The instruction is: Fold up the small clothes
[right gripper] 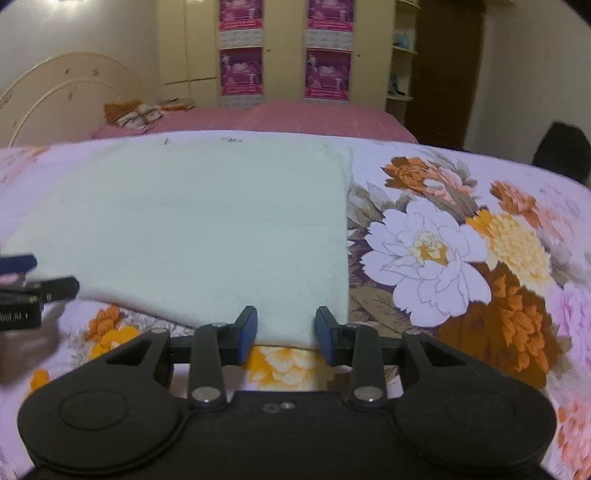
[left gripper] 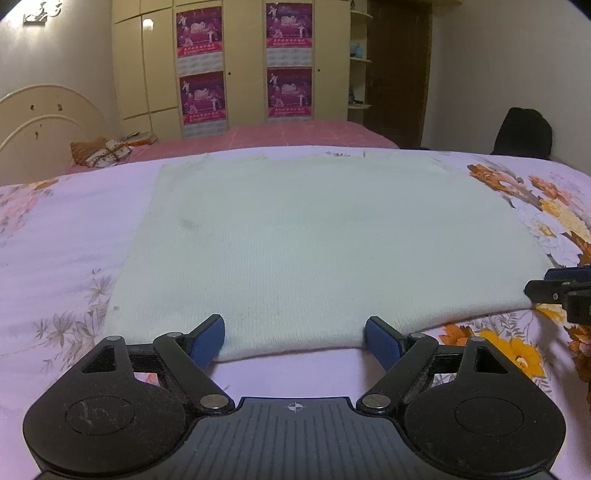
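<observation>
One pale knitted garment (left gripper: 314, 243) lies flat on a floral bedspread (left gripper: 55, 240), its near hem just ahead of two grippers. The left gripper (left gripper: 294, 338) has its two blue-padded fingers (left gripper: 208, 338) spread wide along the hem; the right gripper (right gripper: 286, 332) has its fingers apart at the garment's near right corner, nothing clamped in either. Beyond the bedspread lies a pink bed (left gripper: 295, 134) with one cream headboard (left gripper: 40, 114). Four purple posters (left gripper: 201, 35) hang on a yellow wardrobe (left gripper: 147, 62), beside one dark door (left gripper: 399, 66).
</observation>
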The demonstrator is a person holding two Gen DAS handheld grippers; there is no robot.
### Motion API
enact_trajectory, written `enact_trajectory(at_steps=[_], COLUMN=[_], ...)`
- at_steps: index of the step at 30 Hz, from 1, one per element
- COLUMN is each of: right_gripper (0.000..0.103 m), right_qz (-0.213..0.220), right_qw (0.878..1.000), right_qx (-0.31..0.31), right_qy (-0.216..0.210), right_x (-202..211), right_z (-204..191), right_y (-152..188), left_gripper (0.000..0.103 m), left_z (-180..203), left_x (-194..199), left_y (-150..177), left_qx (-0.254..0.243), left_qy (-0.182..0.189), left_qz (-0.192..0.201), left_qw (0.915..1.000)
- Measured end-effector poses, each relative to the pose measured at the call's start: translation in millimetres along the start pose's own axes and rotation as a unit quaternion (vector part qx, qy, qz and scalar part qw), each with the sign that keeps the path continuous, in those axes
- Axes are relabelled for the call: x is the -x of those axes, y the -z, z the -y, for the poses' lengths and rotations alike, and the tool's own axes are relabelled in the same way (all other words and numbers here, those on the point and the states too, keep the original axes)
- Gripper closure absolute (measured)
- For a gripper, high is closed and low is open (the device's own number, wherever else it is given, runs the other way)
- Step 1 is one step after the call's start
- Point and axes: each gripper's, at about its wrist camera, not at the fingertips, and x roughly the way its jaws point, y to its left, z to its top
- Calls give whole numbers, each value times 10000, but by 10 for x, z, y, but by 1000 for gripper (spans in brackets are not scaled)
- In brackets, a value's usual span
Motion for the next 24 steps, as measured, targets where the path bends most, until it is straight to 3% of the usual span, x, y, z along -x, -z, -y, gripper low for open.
enact_trajectory(at_steps=[7, 11, 14, 17, 18, 20, 24], right_gripper=[68, 67, 67, 68, 69, 70, 78], right_qz=[-64, -163, 77, 109, 110, 115, 235], right_qw=[10000, 9997, 9995, 9985, 9981, 9969, 9932], right_qx=[15, 56, -247, -456, -526, -644, -863], right_qy=[-67, -144, -182, -265, -308, -431, -743], right_x=[-47, -21, 198, 312, 340, 377, 420], right_z=[16, 34, 114, 141, 135, 108, 35], right_y=[-35, -78, -98, -28, 2, 35, 25], left_gripper=[19, 19, 19, 21, 32, 37, 40], left_z=[-72, -185, -445, -683, -753, -886, -1159], left_x=[20, 125, 301, 429, 425, 397, 231], left_y=[-7, 28, 139, 307, 359, 443, 572], left_qx=[-28, 21, 900, 1837, 2208, 2965, 4495], left_qy=[59, -94, -180, 271, 401, 629, 980], left_qz=[-126, -235, -155, 20, 13, 135, 376], left_qw=[9999, 9997, 9957, 9826, 9745, 9529, 8871])
